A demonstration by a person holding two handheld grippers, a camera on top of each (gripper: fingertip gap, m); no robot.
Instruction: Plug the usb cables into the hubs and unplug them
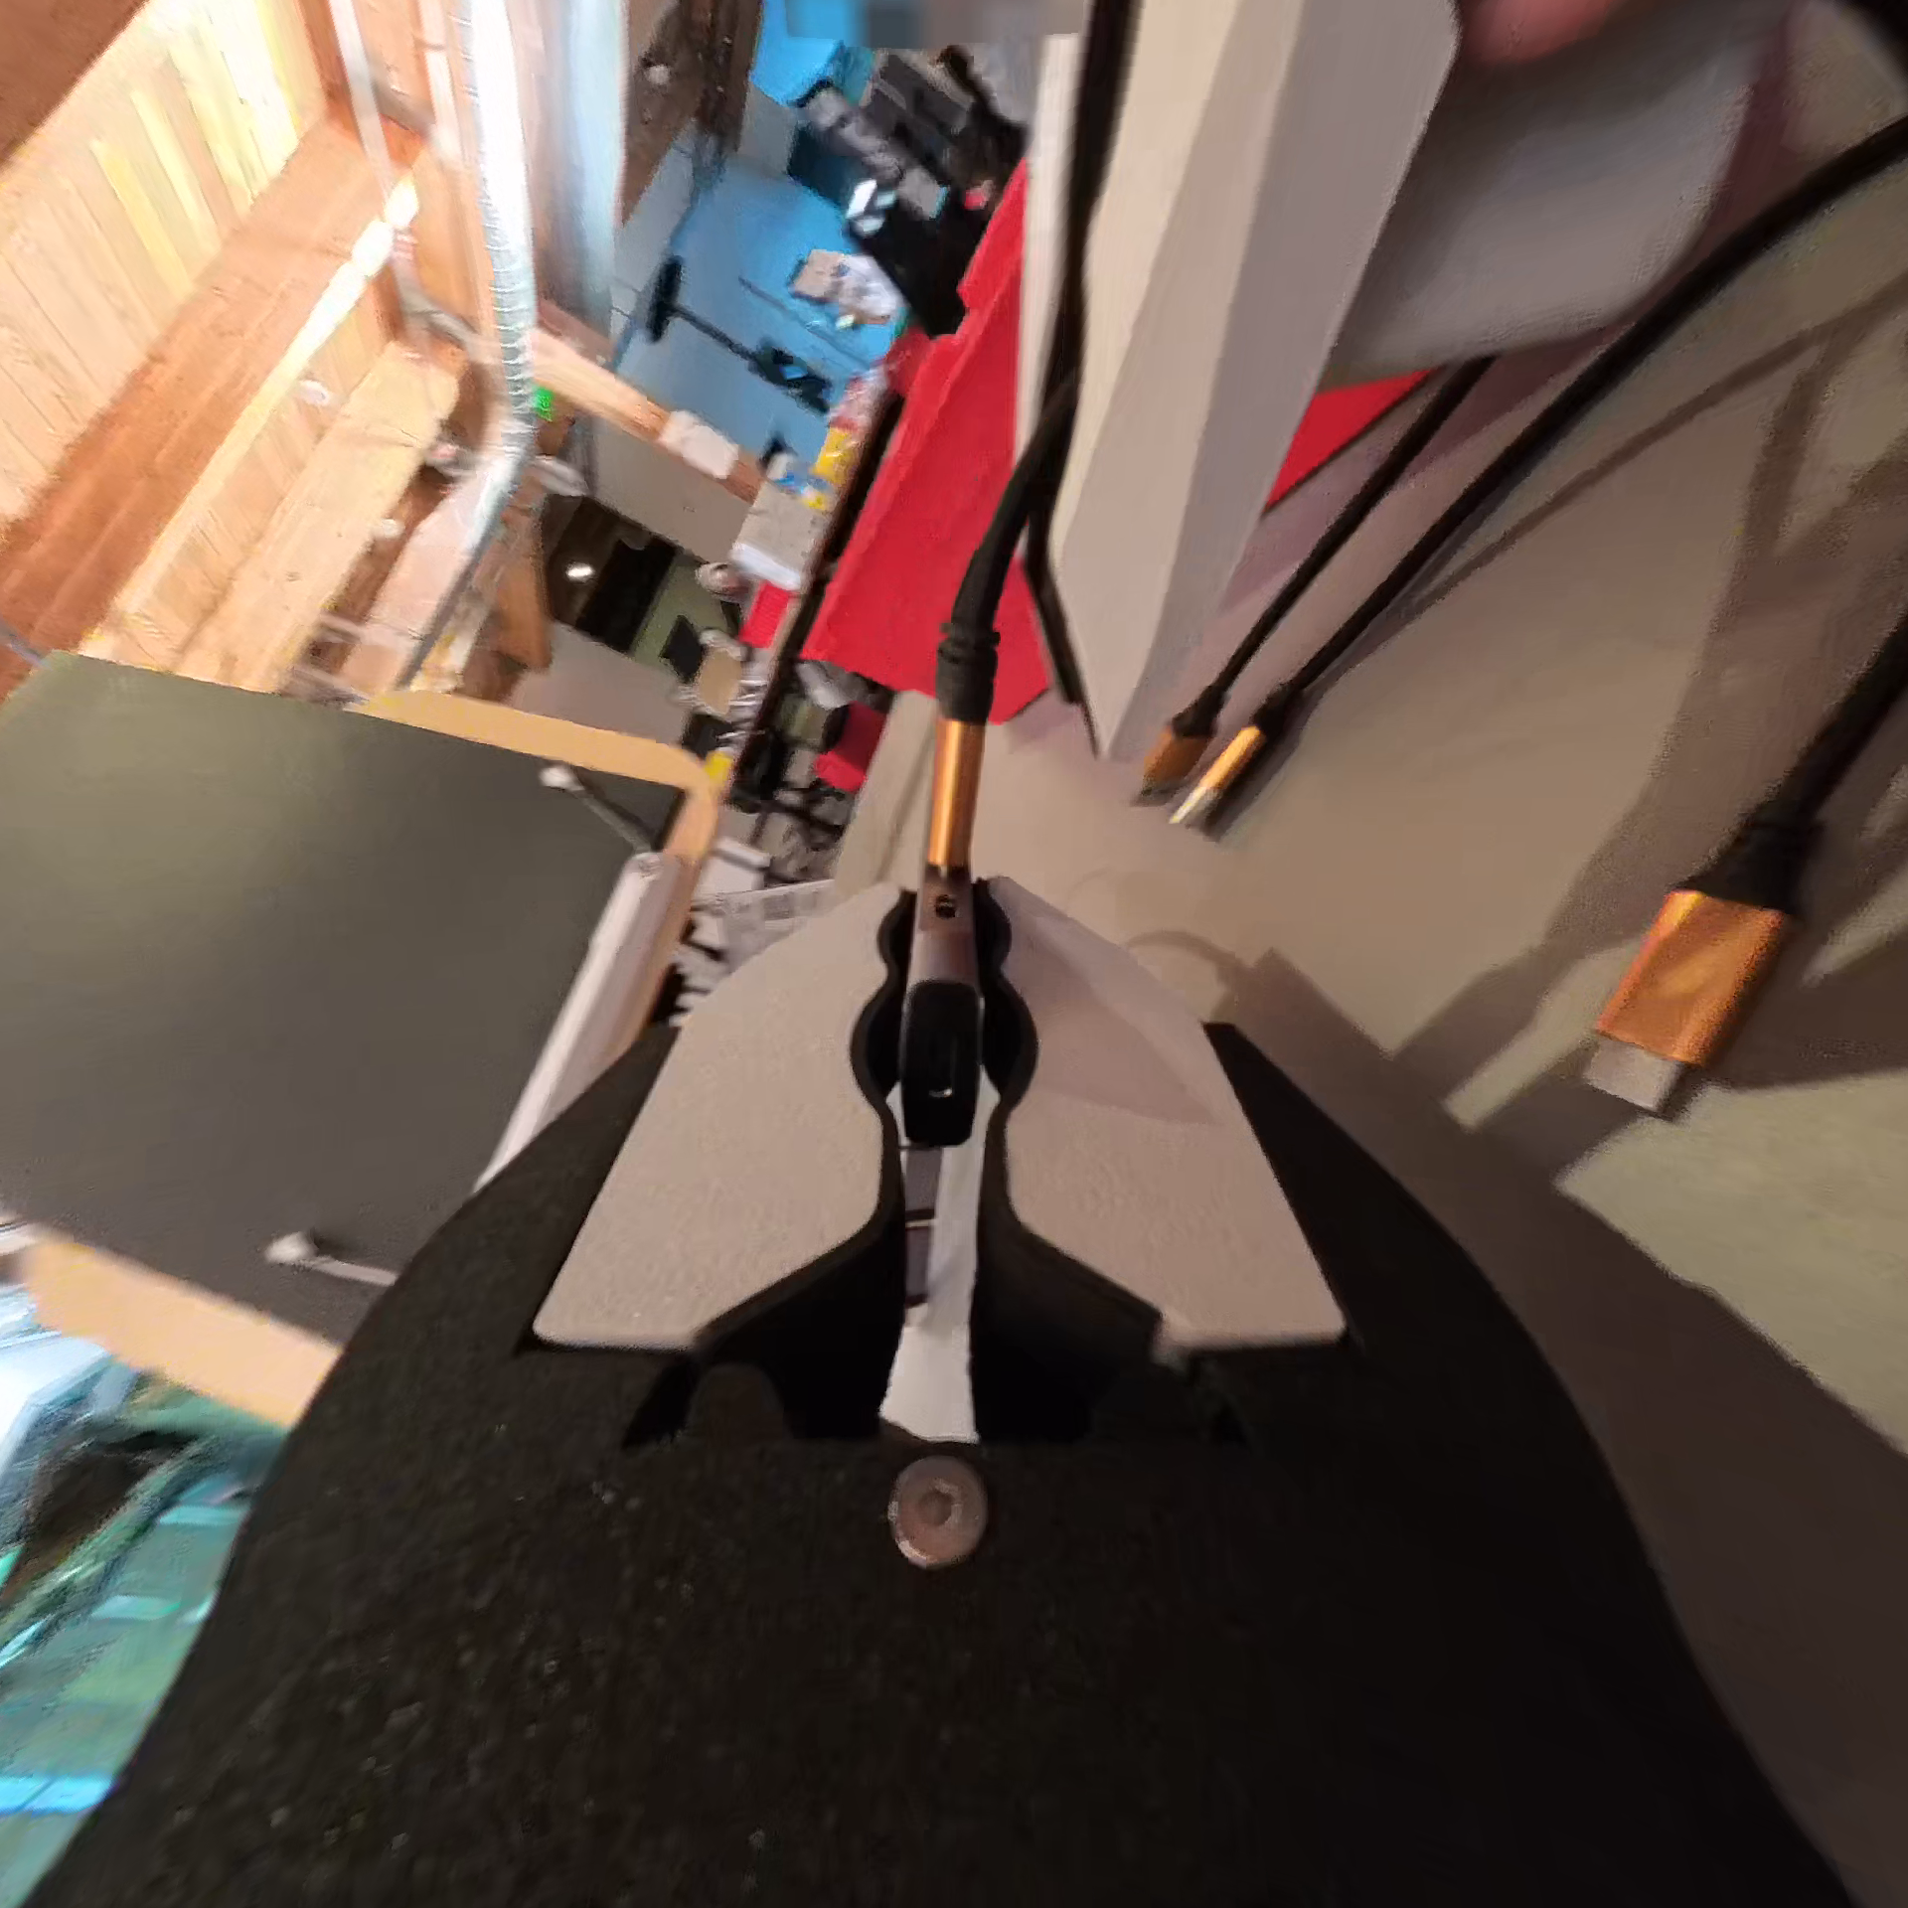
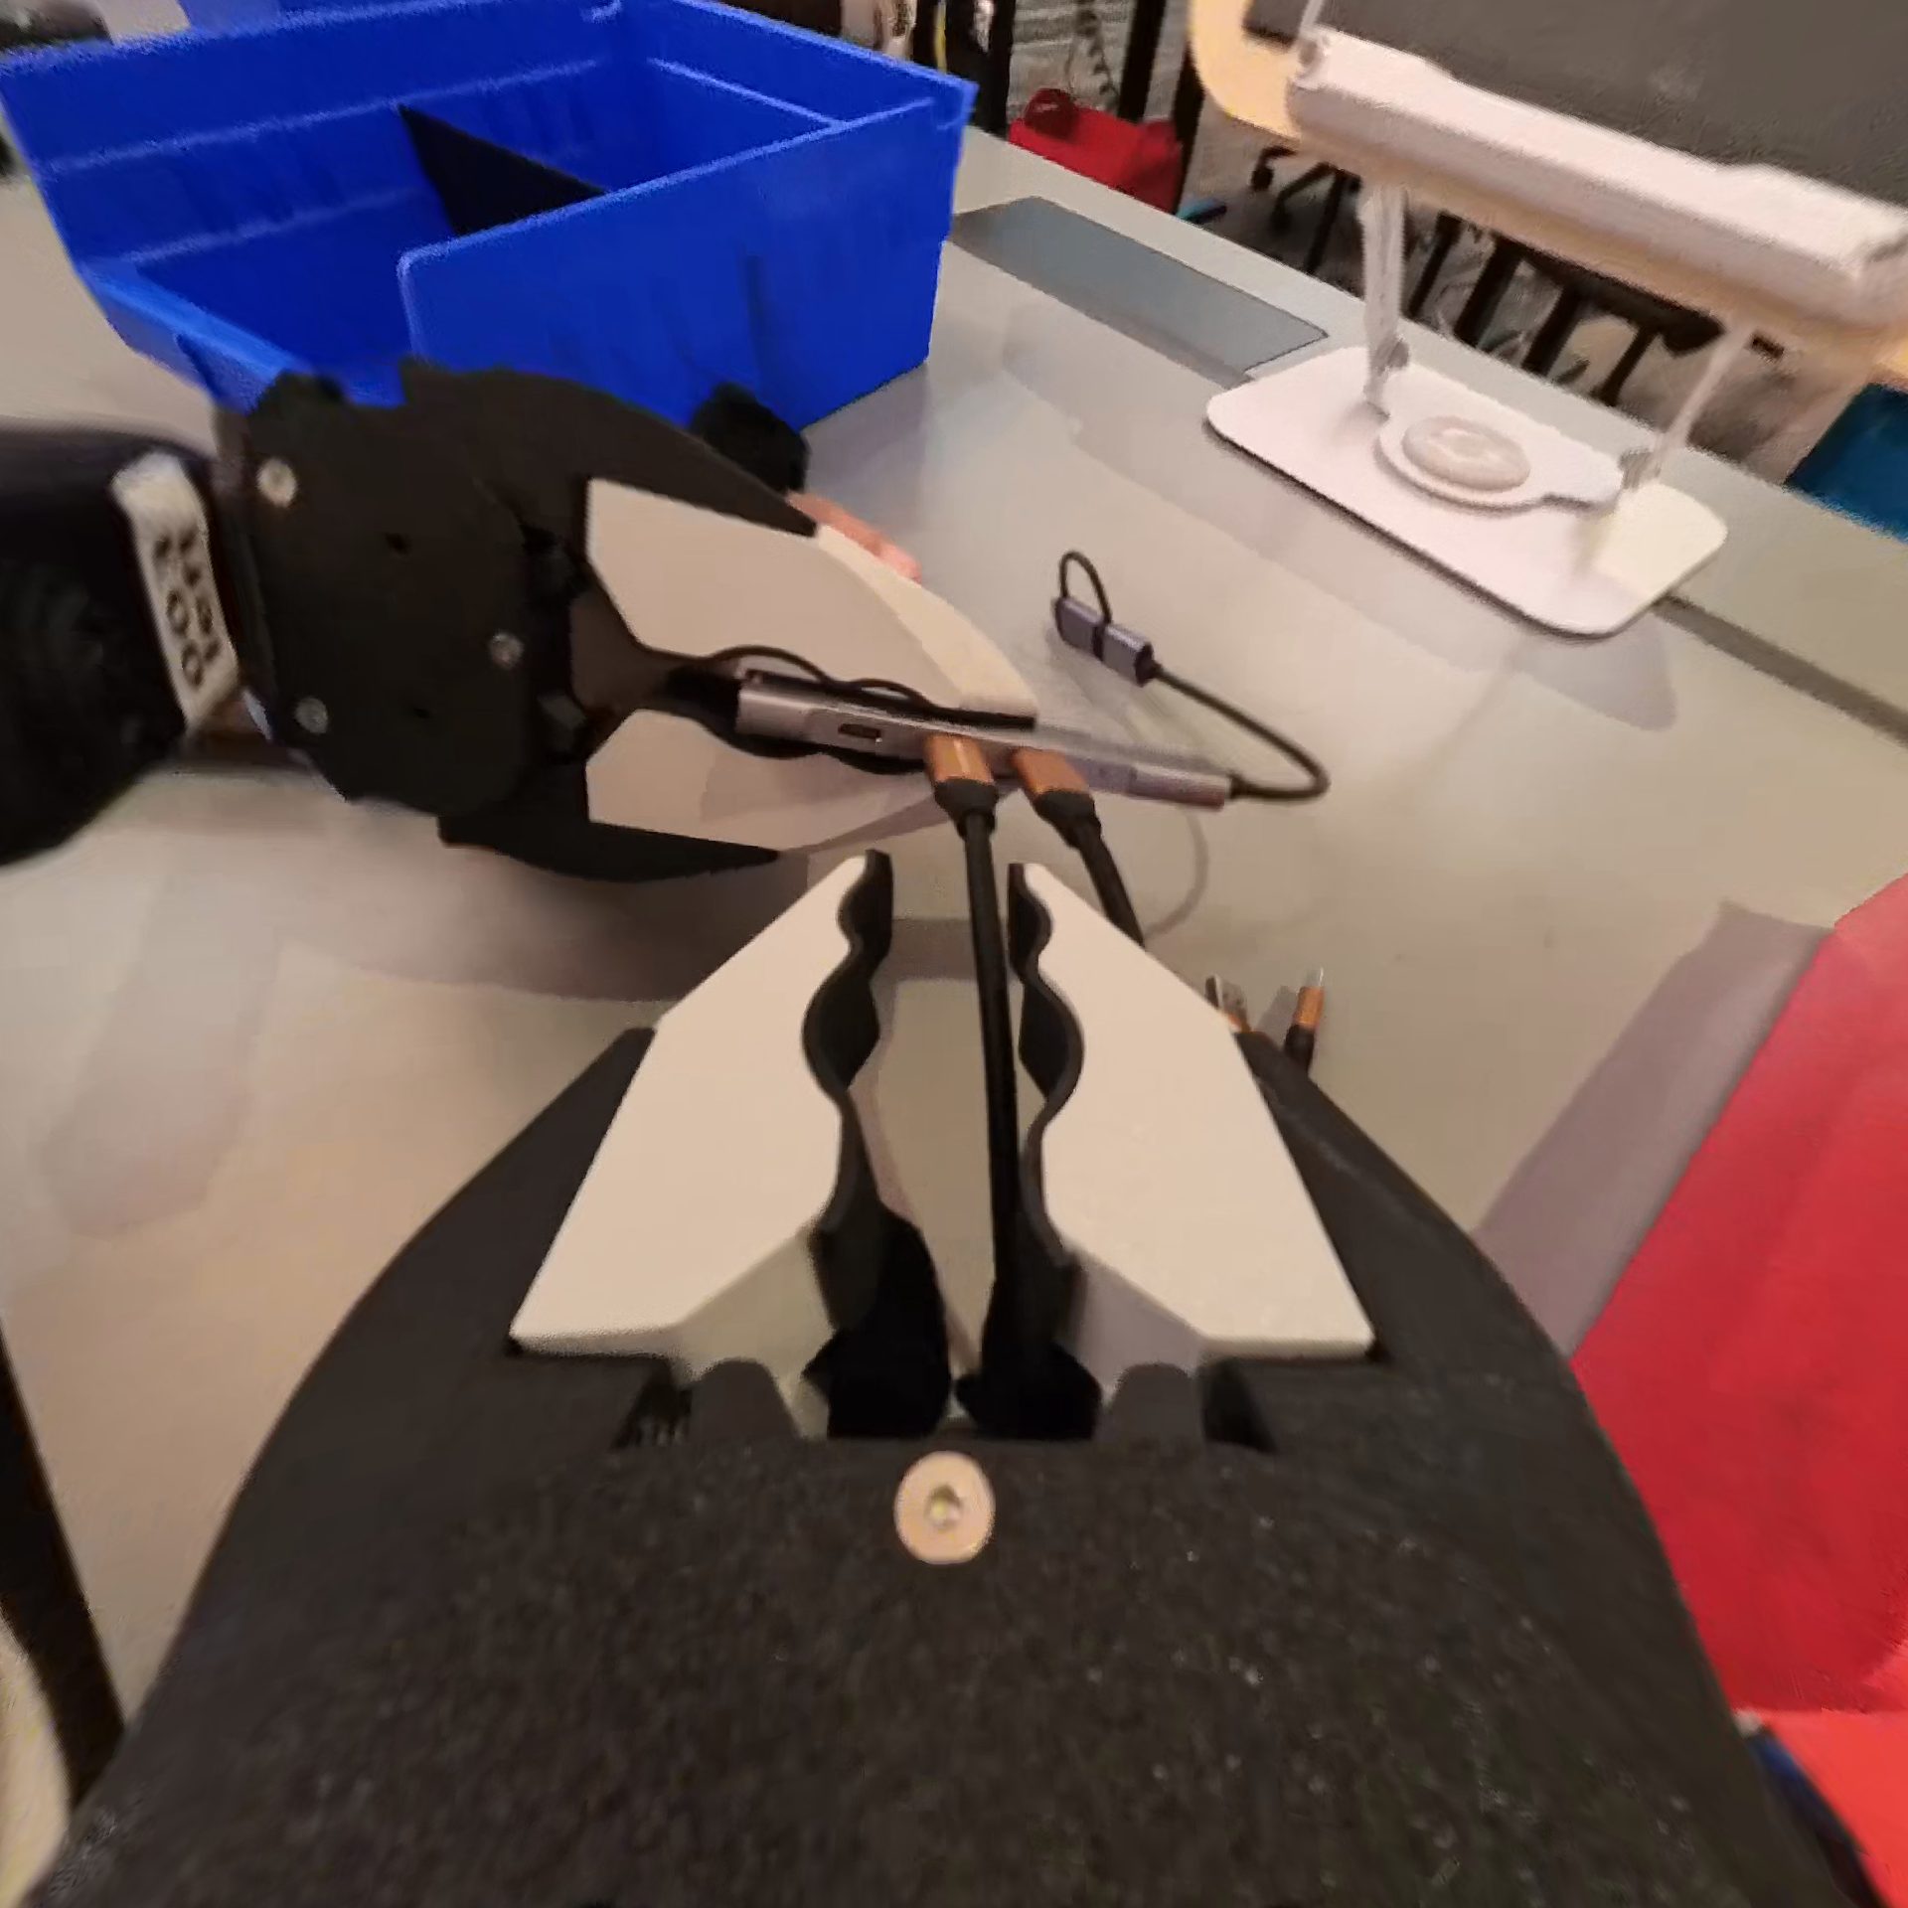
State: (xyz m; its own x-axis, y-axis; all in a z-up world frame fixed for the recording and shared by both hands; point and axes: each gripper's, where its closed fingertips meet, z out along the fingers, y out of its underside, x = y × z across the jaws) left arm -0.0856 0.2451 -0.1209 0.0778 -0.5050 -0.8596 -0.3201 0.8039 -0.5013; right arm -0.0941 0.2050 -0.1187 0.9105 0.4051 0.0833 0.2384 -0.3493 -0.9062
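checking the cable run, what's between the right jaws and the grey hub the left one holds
In the right wrist view, a black cable runs between the open jaws of the right gripper up to an orange plug seated in the grey hub; nothing else.

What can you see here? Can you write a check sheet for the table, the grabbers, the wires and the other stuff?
Surface: grey table, red cloth at its right edge.
Job's things: grey hub with two orange-tipped black cables plugged in.
Clutter: blue bin, white stand, small grey adapter on the hub's lead.
Grippers: left gripper shut on the hub; right gripper open, one plugged cable between its fingers, untouched as far as visible.
Cables: loose orange-tipped plugs lying on the table.
Surroundings: wooden ceiling, blurred.
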